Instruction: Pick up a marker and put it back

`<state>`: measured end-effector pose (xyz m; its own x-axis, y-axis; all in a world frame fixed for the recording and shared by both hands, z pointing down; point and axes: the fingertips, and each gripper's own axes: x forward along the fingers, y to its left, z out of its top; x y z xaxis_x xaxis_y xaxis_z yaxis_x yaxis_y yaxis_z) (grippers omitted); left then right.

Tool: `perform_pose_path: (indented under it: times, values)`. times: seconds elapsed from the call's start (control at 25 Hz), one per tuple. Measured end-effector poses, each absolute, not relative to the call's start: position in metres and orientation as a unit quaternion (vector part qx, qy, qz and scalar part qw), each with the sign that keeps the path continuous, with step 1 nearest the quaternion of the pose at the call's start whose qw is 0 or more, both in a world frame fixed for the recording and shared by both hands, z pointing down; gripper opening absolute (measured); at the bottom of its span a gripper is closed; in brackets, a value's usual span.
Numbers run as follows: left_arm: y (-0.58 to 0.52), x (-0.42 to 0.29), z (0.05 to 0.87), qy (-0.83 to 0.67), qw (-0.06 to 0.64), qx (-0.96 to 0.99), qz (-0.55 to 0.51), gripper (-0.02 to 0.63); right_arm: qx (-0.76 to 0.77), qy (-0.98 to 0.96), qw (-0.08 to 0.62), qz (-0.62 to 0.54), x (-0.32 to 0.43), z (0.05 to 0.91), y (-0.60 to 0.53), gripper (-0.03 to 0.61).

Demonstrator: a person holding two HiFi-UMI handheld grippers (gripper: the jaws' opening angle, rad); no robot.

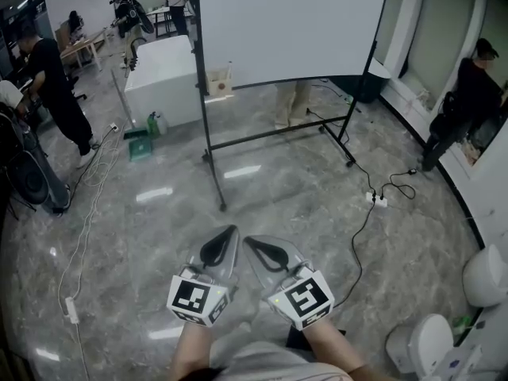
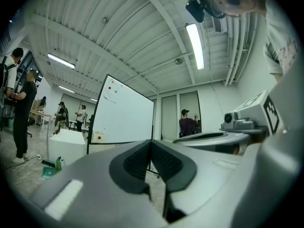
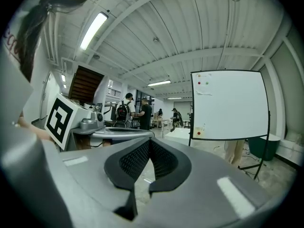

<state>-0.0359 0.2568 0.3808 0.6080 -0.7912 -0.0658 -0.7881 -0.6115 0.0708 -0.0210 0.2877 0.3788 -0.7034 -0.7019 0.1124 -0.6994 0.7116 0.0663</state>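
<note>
You've got both grippers held low, right in front of you, over the grey marble floor. The left gripper has its jaws pressed together with nothing in them. Same deal with the right gripper, just beside it. The whiteboard stands well away on the far side. A small box hangs at its lower left corner, and the thin white stick poking up from it is probably the marker, though it's too small to be sure.
</note>
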Motion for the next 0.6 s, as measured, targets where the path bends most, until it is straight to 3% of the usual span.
perform_pose_path:
  times: [0.6]
  values:
    - [0.165, -0.013, 0.379, -0.457, 0.028, 0.888, -0.051, 0.0, 0.342, -0.937, 0.065, -0.002, -0.006, 0.376, 0.201, 0.002]
